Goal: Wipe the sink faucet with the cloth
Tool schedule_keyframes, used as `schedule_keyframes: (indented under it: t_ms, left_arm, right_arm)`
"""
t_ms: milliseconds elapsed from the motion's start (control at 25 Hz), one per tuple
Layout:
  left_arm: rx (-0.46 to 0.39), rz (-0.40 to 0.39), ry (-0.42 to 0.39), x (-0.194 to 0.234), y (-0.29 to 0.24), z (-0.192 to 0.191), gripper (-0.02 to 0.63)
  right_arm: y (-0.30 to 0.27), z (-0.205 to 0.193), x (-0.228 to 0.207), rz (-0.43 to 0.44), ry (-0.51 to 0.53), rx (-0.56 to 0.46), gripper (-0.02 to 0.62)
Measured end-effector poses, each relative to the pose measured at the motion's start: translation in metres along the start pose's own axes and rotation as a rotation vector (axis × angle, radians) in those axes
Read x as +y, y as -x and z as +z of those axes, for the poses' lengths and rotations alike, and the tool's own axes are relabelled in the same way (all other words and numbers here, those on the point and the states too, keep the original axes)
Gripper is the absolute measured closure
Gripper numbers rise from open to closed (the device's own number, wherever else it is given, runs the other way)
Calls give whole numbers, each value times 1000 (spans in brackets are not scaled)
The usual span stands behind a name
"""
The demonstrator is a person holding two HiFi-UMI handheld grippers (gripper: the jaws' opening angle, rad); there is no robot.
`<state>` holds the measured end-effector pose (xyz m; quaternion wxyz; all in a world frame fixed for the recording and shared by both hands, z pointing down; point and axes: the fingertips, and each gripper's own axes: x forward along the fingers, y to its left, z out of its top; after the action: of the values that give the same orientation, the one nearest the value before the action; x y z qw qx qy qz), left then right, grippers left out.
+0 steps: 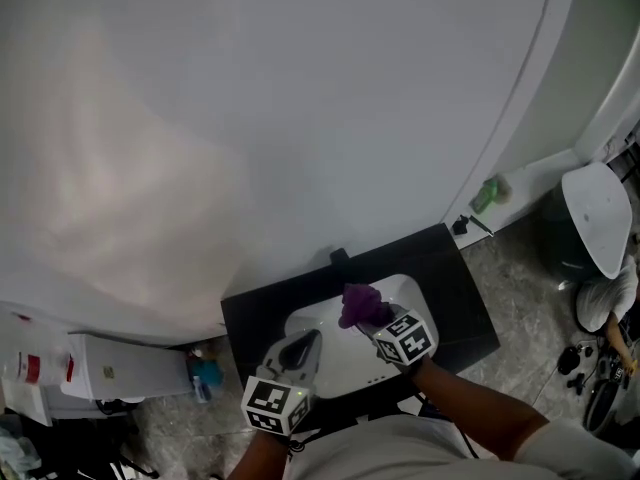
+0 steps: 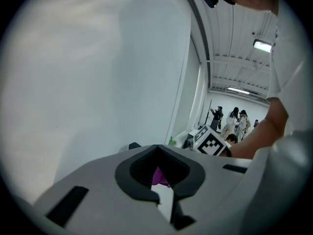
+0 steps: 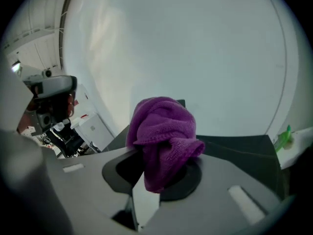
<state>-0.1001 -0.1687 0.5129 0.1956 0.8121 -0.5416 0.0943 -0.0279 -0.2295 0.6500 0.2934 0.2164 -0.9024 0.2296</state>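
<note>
A purple cloth [image 1: 358,304] is bunched up over the white sink [image 1: 345,360], which is set in a black counter [image 1: 462,290]. My right gripper [image 1: 368,320] is shut on the cloth [image 3: 164,138], which rises in a lump above its jaws. A small dark stub, probably the faucet [image 1: 340,258], stands at the sink's back edge, a little beyond the cloth. My left gripper [image 1: 304,348] hovers over the sink's left part with its jaws together and nothing held. A sliver of the cloth [image 2: 159,176] shows past them.
A plain white wall [image 1: 300,98] rises right behind the counter. A green bottle [image 1: 489,193] stands on a ledge at the right, with a white lidded bin [image 1: 595,218] beyond it. A white cabinet [image 1: 110,368] sits left of the counter. People [image 2: 234,119] stand far off.
</note>
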Motion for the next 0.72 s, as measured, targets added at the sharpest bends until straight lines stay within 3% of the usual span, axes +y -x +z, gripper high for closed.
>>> schedule_keyframes:
  t_ms: [240, 400, 560, 720]
  left_arm:
    - [-85, 0, -24, -14, 12, 44, 598]
    - [-176, 57, -59, -12, 30, 96, 598]
    - [-225, 144, -97, -4, 45, 136, 600]
    - [-266, 158, -106, -4, 50, 157, 598]
  right_arm:
    - [101, 107, 44, 51, 81, -287, 526]
    - [162, 176, 78, 50, 177, -466, 526]
    - [197, 210, 101, 17, 255, -579, 526]
    - [199, 219, 101, 8, 242, -602, 528]
